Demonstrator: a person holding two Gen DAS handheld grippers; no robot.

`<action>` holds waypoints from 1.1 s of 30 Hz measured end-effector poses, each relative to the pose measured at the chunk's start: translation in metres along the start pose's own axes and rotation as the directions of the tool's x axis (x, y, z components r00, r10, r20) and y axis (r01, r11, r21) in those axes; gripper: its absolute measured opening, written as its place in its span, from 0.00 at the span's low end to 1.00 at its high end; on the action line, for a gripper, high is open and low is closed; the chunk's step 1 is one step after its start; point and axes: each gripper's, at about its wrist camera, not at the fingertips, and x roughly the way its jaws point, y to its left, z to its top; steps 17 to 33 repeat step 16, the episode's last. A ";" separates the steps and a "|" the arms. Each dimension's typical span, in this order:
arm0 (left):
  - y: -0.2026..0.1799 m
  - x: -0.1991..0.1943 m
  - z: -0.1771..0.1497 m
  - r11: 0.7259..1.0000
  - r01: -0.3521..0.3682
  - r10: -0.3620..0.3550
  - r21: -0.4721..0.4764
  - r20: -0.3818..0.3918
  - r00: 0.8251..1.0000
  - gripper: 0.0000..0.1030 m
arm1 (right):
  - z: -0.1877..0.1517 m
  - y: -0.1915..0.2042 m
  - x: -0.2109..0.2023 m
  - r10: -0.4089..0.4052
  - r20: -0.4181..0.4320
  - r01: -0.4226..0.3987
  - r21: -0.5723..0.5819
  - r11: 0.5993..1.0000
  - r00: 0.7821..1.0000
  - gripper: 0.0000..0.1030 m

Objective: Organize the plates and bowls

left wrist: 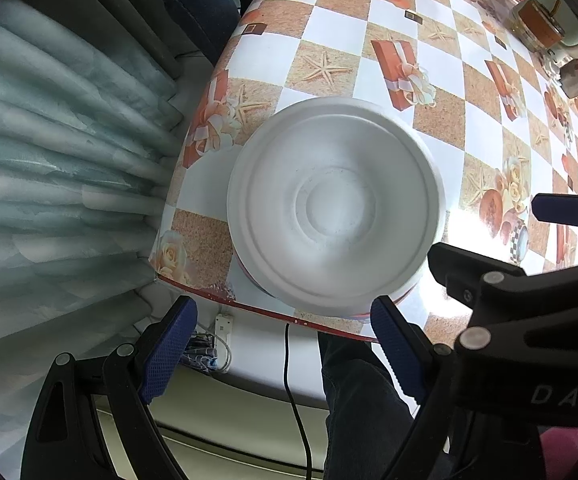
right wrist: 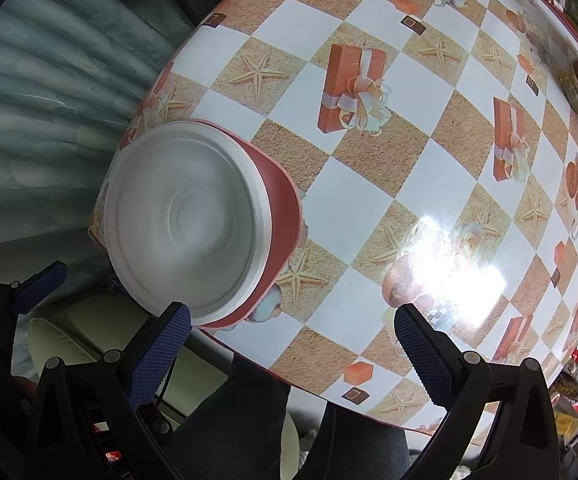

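White plate [left wrist: 335, 204] sits on red bowl [right wrist: 279, 216], stack near worktop [left wrist: 469, 128] edge at corner by grey curtain [left wrist: 49, 140]. Left gripper [left wrist: 283, 346] hangs above, jaws spread wide, empty, plate at its 12 o'clock. Right gripper [right wrist: 293, 350] also spread, empty; stack at its 10 o'clock. Person's dark trouser legs [right wrist: 233, 420] below edge.

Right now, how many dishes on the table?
2 visible: a white plate on top of a red bowl, stacked at the table's near corner. More may be nested, hidden underneath.
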 end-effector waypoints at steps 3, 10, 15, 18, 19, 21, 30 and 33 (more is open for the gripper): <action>0.000 0.000 0.000 1.000 -0.003 0.003 -0.002 -0.003 1.000 0.88 | 0.000 0.000 0.001 0.004 -0.003 -0.004 0.000 1.000 1.000 1.00; 0.000 0.003 -0.001 1.000 -0.009 0.009 -0.021 -0.015 1.000 0.88 | 0.001 0.002 0.003 0.010 -0.009 -0.010 -0.010 1.000 1.000 1.00; 0.009 -0.004 0.000 0.998 0.012 -0.009 -0.056 0.051 0.999 0.88 | 0.002 0.004 0.008 0.024 -0.021 -0.024 -0.019 1.000 1.000 1.00; 0.012 -0.005 0.001 0.998 0.014 -0.011 -0.063 0.049 0.999 0.88 | 0.003 0.004 0.010 0.042 -0.022 -0.042 -0.016 0.999 0.999 1.00; 0.012 -0.005 0.001 0.998 0.014 -0.011 -0.063 0.049 0.999 0.88 | 0.003 0.004 0.010 0.042 -0.022 -0.042 -0.016 0.999 0.999 1.00; 0.012 -0.005 0.001 0.998 0.014 -0.011 -0.063 0.049 0.999 0.88 | 0.003 0.004 0.010 0.042 -0.022 -0.042 -0.016 0.999 0.999 1.00; 0.012 -0.005 0.001 0.998 0.014 -0.011 -0.063 0.049 0.999 0.88 | 0.003 0.004 0.010 0.042 -0.022 -0.042 -0.016 0.999 0.999 1.00; 0.012 -0.005 0.001 0.998 0.014 -0.011 -0.063 0.049 0.999 0.88 | 0.003 0.004 0.010 0.042 -0.022 -0.042 -0.016 0.999 0.999 1.00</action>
